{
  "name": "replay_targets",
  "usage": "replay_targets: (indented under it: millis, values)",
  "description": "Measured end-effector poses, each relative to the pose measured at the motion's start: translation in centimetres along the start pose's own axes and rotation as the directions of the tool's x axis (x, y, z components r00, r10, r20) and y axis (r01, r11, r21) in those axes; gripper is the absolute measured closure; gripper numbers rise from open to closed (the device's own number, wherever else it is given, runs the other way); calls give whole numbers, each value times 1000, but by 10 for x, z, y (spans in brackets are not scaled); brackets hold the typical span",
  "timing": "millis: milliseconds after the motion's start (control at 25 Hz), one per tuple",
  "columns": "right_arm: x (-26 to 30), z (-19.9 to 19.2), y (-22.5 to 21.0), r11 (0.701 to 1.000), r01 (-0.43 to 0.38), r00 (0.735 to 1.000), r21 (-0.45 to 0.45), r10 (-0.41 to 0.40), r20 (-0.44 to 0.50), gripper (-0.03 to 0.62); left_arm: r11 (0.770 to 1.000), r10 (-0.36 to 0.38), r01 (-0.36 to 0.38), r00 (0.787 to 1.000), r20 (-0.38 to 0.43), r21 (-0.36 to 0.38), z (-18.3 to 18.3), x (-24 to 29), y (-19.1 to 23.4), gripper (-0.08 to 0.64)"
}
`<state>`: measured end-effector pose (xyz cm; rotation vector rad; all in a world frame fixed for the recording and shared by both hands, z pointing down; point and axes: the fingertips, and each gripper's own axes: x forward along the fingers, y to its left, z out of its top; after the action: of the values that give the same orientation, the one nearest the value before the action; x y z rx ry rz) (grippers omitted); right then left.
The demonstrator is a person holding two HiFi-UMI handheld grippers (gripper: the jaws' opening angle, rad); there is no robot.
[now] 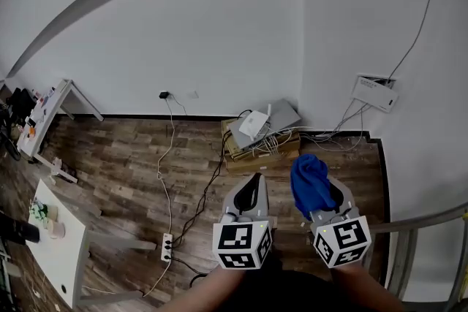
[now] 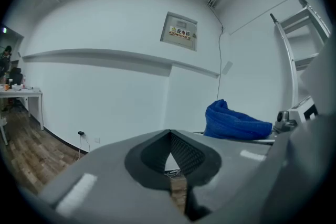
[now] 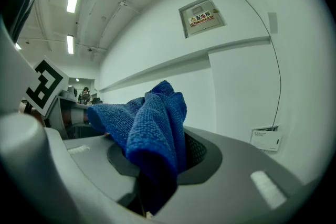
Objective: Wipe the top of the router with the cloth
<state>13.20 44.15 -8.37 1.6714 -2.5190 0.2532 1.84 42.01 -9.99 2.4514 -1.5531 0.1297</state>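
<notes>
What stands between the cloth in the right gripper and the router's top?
Nothing visible does. The right gripper holds the blue cloth up in open air. The white router lies ahead of it on a cardboard box, with its top uncovered. Only cables trail around its sides.

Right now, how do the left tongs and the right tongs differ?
The left tongs are shut on nothing; the right tongs are shut on the blue cloth. The left tongs' tips show bare, while the right tongs' tips are covered by the bunched cloth. Shared: the same grey build with a marker cube, and both are short of the router, not touching it.
</notes>
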Motion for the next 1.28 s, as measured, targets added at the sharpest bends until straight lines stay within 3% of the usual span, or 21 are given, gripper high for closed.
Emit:
replay_targets:
  millis: [320, 440, 840, 1040, 1280]
  values:
    - [123, 1, -9, 1000, -4, 998, 4, 4, -70, 445, 999, -34, 34, 999, -32, 22, 16, 94, 74, 559]
    - [157, -4, -27, 1000, 8, 996, 25, -6, -91, 445, 997, -39, 42, 999, -38, 67, 17, 126, 84, 559]
    - [286, -19, -110, 995, -33, 990, 90, 45, -133, 445, 998, 25, -19, 995, -94, 64, 19, 267, 132, 559]
    - [361, -24, -158, 986, -109, 977, 123, 130, -170, 445, 996, 53, -39, 982, -180, 82, 17, 359, 145, 559]
    - [446, -59, -195, 968, -193, 938, 161, 230, -259, 445, 993, 113, -99, 954, -278, 65, -12, 441, 177, 559]
